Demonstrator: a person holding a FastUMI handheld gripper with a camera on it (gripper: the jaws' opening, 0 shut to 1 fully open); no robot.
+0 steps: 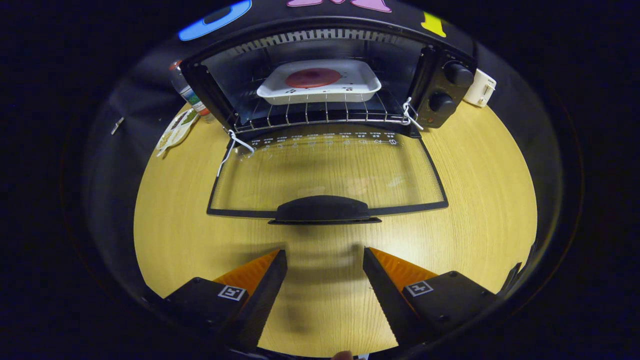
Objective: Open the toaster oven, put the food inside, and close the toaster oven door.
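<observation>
My tongs [325,257] hang released and empty over the surface [480,210], just short of the oven's [442,95] dropped door [327,175], with the tray [318,81] of food [313,77] on the rack [320,114].

Your claw [325,255], fingers apart and empty, faces bare wooden tabletop [475,200]. Ahead, the black toaster oven's [440,95] lowered glass door [327,172] lies flat across your path; beyond it, a white tray [360,90] occupies the wire rack [320,114].
</observation>
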